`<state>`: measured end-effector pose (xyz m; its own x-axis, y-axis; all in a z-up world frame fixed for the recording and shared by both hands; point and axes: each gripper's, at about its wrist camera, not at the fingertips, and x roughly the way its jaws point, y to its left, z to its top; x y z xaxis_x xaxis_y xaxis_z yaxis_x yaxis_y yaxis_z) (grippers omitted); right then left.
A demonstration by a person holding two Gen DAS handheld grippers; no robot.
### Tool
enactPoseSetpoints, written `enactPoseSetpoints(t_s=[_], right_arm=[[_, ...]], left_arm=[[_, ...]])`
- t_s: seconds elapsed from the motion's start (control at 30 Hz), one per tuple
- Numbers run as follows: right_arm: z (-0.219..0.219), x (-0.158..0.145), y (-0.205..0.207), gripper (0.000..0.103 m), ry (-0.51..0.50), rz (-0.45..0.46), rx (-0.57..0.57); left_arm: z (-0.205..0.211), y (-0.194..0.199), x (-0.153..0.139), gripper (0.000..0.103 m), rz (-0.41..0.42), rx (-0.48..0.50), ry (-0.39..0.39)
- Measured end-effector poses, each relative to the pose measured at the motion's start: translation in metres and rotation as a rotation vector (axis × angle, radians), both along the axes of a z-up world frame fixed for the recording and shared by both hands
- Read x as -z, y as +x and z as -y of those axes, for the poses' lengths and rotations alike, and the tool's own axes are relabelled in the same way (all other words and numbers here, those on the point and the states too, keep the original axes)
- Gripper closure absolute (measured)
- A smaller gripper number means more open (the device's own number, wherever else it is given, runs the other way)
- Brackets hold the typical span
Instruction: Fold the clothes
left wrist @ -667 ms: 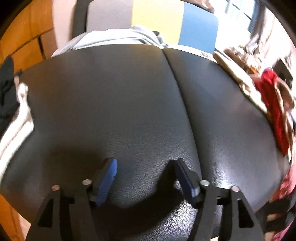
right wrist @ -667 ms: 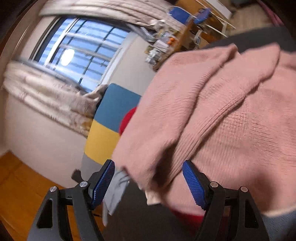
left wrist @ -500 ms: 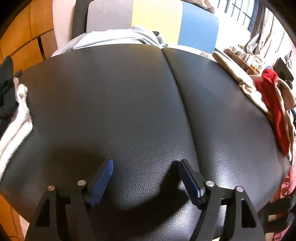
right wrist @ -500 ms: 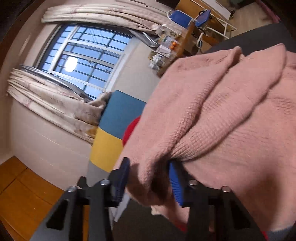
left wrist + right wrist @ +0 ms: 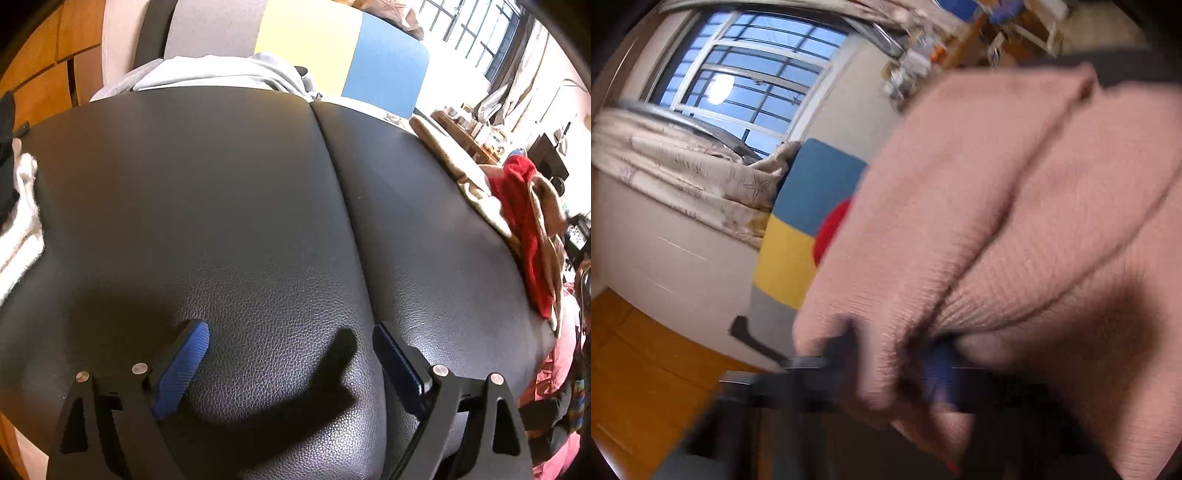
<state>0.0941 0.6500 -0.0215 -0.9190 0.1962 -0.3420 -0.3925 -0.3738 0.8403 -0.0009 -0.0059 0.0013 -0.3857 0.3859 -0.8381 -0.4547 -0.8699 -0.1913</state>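
Black cushion (image 5: 240, 206): padded leather-look surface with a centre seam, filling the left wrist view; the middle is bare, garments lie along its edges.
Pink sweater (image 5: 1015, 221): knitted, bunched in thick rolls, filling most of the blurred right wrist view and lying over the cushion's edge.
Handling: judged soft, limp and fairly bulky; the ribbed knit should grip well but stretch and sag under its own weight, so a hold on a doubled edge or hem should serve better than one on a single layer.
Edge pile: a red garment (image 5: 524, 221) and a beige garment (image 5: 454, 166) at the right rim, a white knit (image 5: 18, 236) at the left, a grey garment (image 5: 221, 74) at the far edge.
Right gripper (image 5: 886, 362): fingers drawn in close, pinching a fold of the pink sweater.
Left gripper (image 5: 291, 354): fingers spread wide, holding nothing, just above the cushion.
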Motion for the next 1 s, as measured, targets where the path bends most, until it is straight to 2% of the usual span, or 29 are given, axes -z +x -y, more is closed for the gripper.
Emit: enactPoseSetpoints(t_s=[0.1, 0.17, 0.23, 0.3, 0.33, 0.4, 0.43, 0.47, 0.53, 0.6, 0.7, 0.83, 0.9, 1.0], right_arm=[[0.039, -0.066, -0.013, 0.087, 0.208, 0.071, -0.029], [0.072, -0.103, -0.019, 0.087, 0.354, 0.098, -0.127], [0.115, -0.127, -0.03, 0.087, 0.43, 0.082, -0.27], [0.179, -0.133, -0.078, 0.087, 0.424, 0.064, -0.386], [0.202, -0.124, -0.09, 0.087, 0.436, 0.079, -0.432], [0.235, -0.095, -0.103, 0.081, 0.438, 0.12, -0.496], [0.248, -0.081, -0.106, 0.071, 0.436, 0.142, -0.516], [0.261, -0.067, -0.109, 0.051, 0.433, 0.165, -0.536], [0.287, -0.038, -0.115, 0.028, 0.428, 0.209, -0.575], [0.302, -0.012, -0.117, 0.027, 0.414, 0.247, -0.601], [0.301, 0.009, -0.095, 0.027, 0.359, 0.229, -0.624], [0.282, 0.043, -0.058, 0.027, 0.371, 0.265, -0.61], [0.276, 0.05, -0.036, 0.025, 0.364, 0.286, -0.557], [0.246, 0.057, -0.003, 0.019, 0.28, 0.292, -0.45]], left_arm=[[0.001, -0.001, 0.007, 0.012, -0.008, -0.001, 0.018], [0.005, -0.001, 0.007, 0.013, -0.01, -0.004, 0.035], [0.006, 0.006, 0.004, 0.015, -0.007, -0.032, 0.054], [0.007, 0.005, 0.003, 0.018, 0.028, -0.046, 0.104], [0.009, 0.004, 0.002, 0.021, 0.044, -0.055, 0.124], [0.015, -0.002, -0.002, 0.021, 0.079, -0.061, 0.152], [0.018, -0.003, -0.003, 0.022, 0.094, -0.064, 0.167], [0.019, -0.003, -0.004, 0.022, 0.095, -0.067, 0.163], [0.015, 0.004, -0.008, 0.025, 0.077, -0.06, 0.136], [0.007, 0.007, -0.019, 0.025, 0.028, -0.013, 0.122], [-0.016, 0.014, -0.037, 0.025, -0.06, 0.089, 0.118], [-0.081, 0.029, -0.056, 0.025, -0.147, 0.259, 0.11], [-0.113, 0.036, -0.065, 0.025, -0.19, 0.343, 0.106], [-0.162, 0.047, -0.079, 0.025, -0.255, 0.47, 0.1]])
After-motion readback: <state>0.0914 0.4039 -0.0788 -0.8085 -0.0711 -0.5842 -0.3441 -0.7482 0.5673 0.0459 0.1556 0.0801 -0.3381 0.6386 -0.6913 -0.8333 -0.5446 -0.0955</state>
